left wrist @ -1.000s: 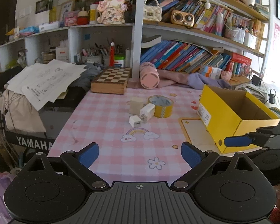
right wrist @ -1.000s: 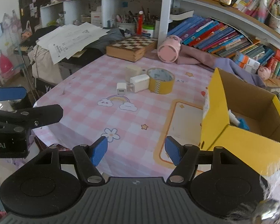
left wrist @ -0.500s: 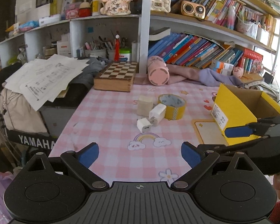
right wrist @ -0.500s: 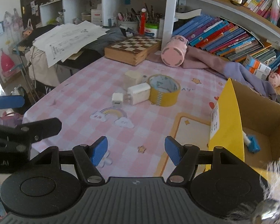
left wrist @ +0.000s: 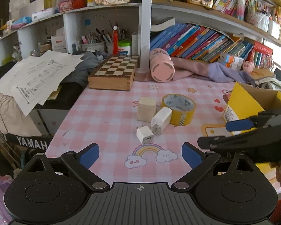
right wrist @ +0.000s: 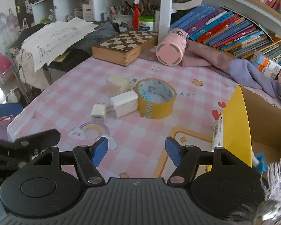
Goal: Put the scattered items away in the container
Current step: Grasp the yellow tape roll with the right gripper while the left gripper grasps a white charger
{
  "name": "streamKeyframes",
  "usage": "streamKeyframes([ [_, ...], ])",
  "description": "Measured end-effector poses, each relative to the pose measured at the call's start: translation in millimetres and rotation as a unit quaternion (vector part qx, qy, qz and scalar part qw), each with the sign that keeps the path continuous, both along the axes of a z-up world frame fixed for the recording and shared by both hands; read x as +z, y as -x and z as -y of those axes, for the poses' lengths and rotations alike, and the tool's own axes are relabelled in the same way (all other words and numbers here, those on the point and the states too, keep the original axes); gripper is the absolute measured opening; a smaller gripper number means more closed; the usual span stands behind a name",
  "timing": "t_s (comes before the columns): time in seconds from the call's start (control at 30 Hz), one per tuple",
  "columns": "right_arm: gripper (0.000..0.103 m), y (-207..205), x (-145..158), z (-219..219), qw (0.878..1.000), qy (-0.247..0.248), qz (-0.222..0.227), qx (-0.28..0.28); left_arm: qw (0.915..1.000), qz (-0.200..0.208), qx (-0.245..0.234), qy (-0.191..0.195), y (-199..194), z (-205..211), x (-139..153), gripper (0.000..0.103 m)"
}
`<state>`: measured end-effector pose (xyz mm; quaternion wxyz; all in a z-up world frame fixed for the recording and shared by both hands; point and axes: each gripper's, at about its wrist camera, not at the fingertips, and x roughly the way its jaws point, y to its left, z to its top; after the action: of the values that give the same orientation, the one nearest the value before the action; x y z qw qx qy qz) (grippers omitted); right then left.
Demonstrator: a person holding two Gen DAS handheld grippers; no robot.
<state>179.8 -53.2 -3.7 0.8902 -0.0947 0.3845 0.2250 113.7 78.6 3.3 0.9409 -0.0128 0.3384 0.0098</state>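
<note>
On the pink checked tablecloth lie a small white charger cube (left wrist: 145, 137) (right wrist: 98, 114), a larger white charger (left wrist: 161, 120) (right wrist: 124, 103), a cream block (left wrist: 146, 109) (right wrist: 118, 82) and a yellow tape roll (left wrist: 178, 109) (right wrist: 155, 98), all close together. The yellow cardboard box (left wrist: 241, 105) (right wrist: 232, 131) stands open at the right; a small blue-and-white item (right wrist: 258, 162) lies inside. My left gripper (left wrist: 140, 155) is open and empty, short of the small charger. My right gripper (right wrist: 136, 151) is open and empty, in front of the tape roll, left of the box.
A wooden chess box (left wrist: 113, 74) and a pink cylinder (left wrist: 161, 66) lie at the back of the table, with purple cloth (left wrist: 219, 73) behind the box. Shelves of books rise behind. Papers (left wrist: 37, 75) hang over a keyboard at the left table edge.
Both grippers have moved forward over the table toward the cluster of items, which now looks larger. The items and the box have not moved. Both stay open.
</note>
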Motion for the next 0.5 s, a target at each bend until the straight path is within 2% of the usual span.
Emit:
streamKeyframes([
  [0.23,0.066,-35,-5,5,0.999,-0.015,-0.019,-0.027,0.9997,-0.021,0.004,-0.015,-26,3,-11,0.096],
  [0.5,0.071,-71,-16,-4,0.998,-0.014,-0.041,-0.038,0.9988,-0.049,-0.002,-0.002,-62,-1,-29,0.095],
])
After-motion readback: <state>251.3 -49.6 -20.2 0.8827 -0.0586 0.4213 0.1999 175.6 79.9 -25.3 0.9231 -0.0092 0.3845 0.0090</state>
